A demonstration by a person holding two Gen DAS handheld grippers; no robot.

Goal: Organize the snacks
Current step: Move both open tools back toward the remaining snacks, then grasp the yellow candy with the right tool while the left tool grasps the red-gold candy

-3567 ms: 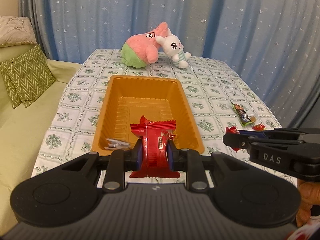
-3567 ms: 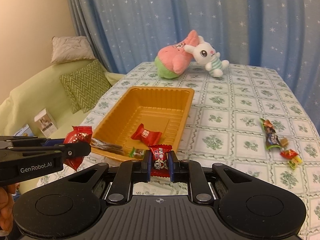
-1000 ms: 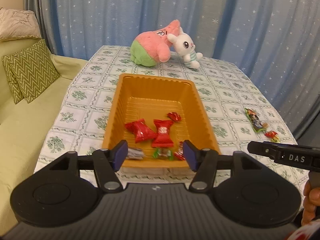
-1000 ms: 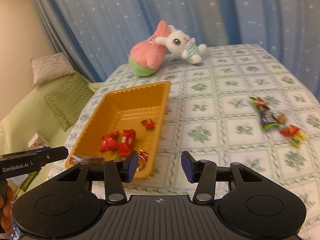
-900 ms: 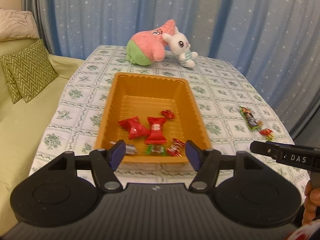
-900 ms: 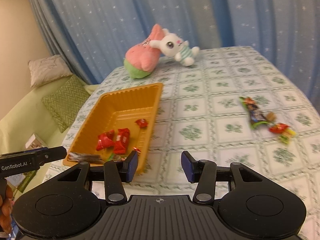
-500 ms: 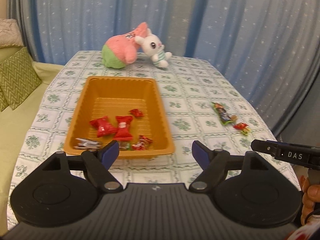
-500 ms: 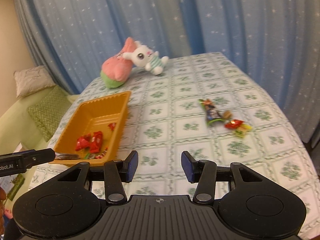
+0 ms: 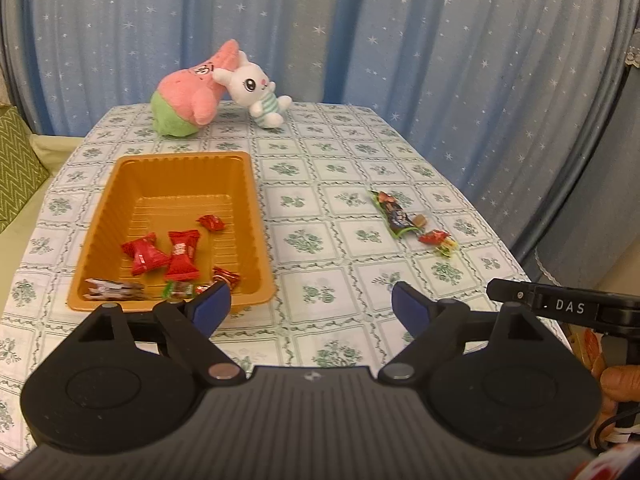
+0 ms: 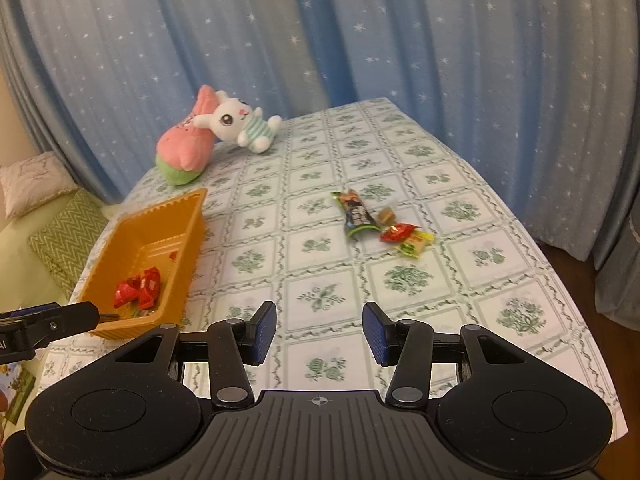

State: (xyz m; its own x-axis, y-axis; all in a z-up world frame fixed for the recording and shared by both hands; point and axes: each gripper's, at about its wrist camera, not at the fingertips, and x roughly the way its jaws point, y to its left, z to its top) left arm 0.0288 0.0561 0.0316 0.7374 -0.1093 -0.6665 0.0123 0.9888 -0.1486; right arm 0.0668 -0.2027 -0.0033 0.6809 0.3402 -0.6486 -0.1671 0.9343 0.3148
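- Your left tool (image 9: 310, 307) is opening with nothing between its jaws; your right tool (image 10: 319, 332) is parted and empty too.
- The orange ribbed plastic tray (image 9: 248, 184) on the table (image 10: 460, 288) already collects red-wrapped candies (image 9: 182, 254).
- The remaining loose wrapped snacks (image 10: 380, 224), perhaps four, lie well apart from it, awaiting pickup.

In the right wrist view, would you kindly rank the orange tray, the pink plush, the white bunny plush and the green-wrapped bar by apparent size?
1. orange tray
2. pink plush
3. white bunny plush
4. green-wrapped bar

The plushes lie farther from the camera, so their true sizes are less certain.
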